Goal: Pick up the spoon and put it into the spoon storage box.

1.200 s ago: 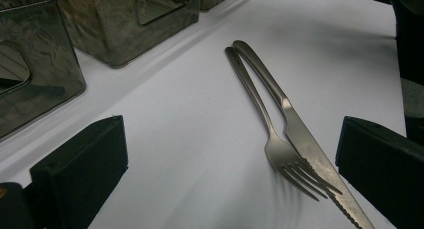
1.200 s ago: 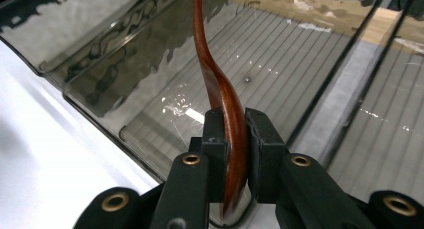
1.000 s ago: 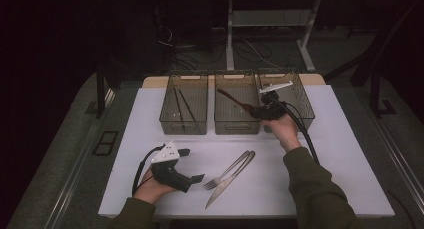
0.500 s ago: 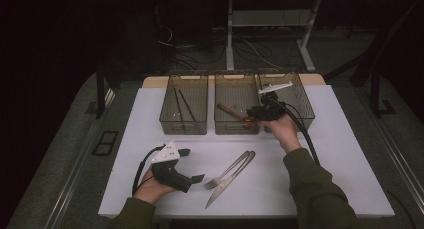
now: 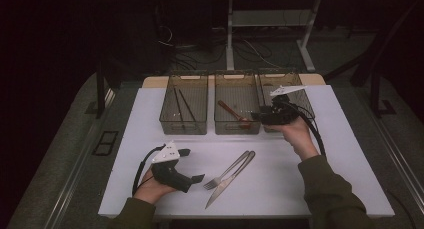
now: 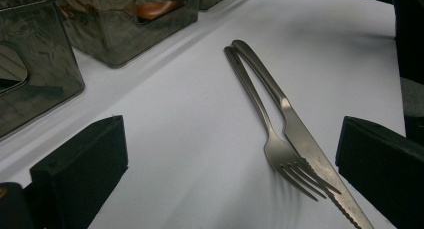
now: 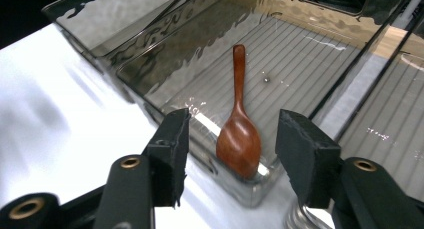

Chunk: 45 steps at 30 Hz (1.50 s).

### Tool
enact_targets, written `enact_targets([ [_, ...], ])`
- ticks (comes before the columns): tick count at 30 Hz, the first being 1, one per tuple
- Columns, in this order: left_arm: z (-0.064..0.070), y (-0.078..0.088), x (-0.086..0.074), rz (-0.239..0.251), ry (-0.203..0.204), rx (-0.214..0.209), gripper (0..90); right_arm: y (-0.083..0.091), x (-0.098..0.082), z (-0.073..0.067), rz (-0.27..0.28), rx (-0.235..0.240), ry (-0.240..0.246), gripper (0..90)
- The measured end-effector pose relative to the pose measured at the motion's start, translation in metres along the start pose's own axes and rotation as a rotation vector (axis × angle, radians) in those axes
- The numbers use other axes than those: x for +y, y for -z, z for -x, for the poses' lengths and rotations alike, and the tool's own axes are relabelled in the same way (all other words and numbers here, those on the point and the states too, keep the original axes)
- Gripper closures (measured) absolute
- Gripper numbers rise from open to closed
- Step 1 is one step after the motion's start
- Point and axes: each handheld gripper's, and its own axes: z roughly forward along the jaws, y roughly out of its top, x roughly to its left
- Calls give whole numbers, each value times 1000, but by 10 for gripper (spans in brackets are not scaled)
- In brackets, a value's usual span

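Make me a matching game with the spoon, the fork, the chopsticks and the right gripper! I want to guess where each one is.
Things:
1. wooden spoon
2. fork
3. chopsticks
4. right gripper

Places:
A. in the left bin
B. on the white table beside the knife
C. in the middle bin
D. at the near edge of the middle bin, jaws open

Pairs: 1-C, 2-B, 3-A, 4-D
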Motion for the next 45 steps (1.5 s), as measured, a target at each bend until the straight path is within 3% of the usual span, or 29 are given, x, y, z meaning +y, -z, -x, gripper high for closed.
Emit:
enact_targets([
  [14, 0, 0, 0, -2, 2, 4, 0, 35, -32, 12, 42, 66, -15, 435],
  [29, 0, 0, 0, 1, -1, 5, 0, 48, -58, 6, 14, 92, 14, 451],
  [45, 1, 0, 0, -8, -5, 5, 0, 26, -67, -15, -33, 154, 77, 742],
])
